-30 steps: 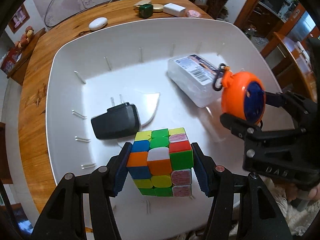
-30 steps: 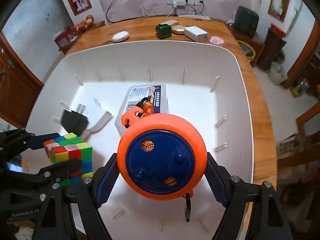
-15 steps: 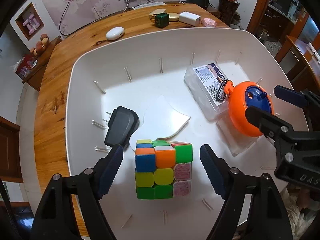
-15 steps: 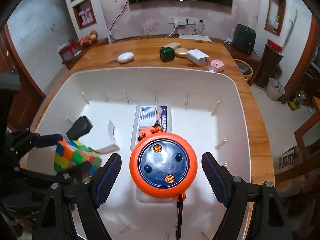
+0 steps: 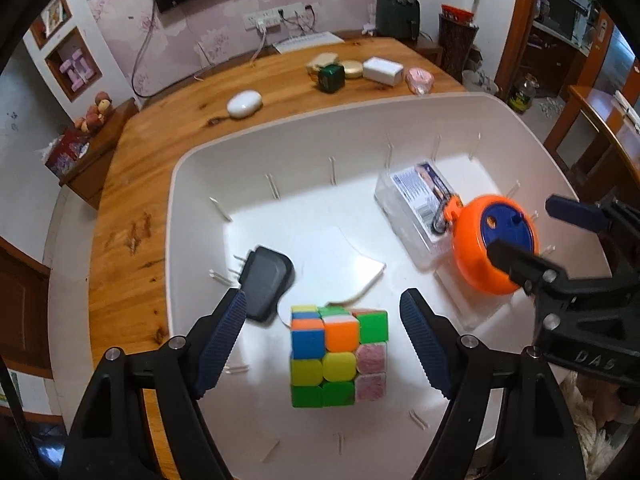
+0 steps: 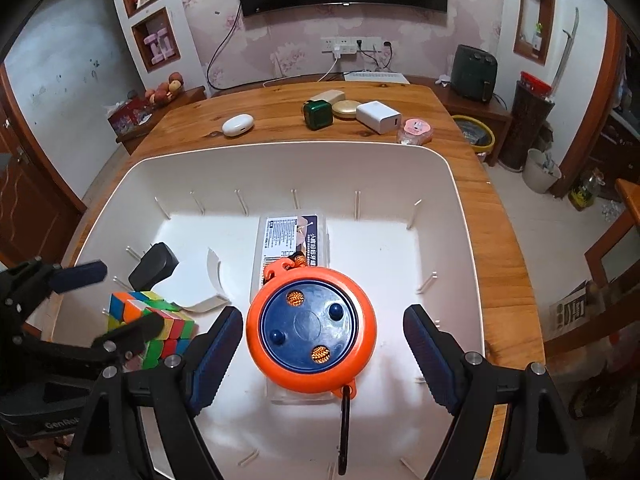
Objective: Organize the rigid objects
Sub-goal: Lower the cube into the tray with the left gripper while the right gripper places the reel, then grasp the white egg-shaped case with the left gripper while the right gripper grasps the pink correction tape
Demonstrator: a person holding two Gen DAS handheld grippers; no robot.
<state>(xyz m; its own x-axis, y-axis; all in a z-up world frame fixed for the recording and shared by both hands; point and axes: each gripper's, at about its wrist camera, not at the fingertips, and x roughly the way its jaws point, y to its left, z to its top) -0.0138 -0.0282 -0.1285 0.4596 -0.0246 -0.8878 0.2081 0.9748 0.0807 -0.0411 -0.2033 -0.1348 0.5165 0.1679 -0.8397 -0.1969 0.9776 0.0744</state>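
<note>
Wooden table (image 6: 280,120) fills the upper middle of the right wrist view and runs down the left side of the left wrist view. On it sits a large white tub (image 5: 192,184) with thin ribs along its inner walls; it takes up the centre of both views.

Inside the tub, a clear plastic box (image 5: 416,204) with a printed label lies right of centre in the left wrist view. An orange reel (image 6: 312,330) with a blue face rests partly on that box, at the lower centre of the right wrist view, with a black clip hanging from its near edge. A scrambled colour cube (image 5: 338,356) stands on the tub floor at the lower centre of the left wrist view. Just beyond it lies a curved piece of white card (image 5: 344,264), and to the left of that a black power adapter (image 5: 264,280) with its prongs pointing toward the tub wall.

Both tools are released. The left gripper (image 5: 322,346) has its jaws spread wide to either side of the cube, touching nothing. The right gripper (image 6: 322,346) likewise stands open with the reel between its fingers but clear of both.

Farther back on the table are a white charger block (image 6: 378,116), a green cube-shaped box (image 6: 318,114) and a white oval case (image 6: 238,125).
</note>
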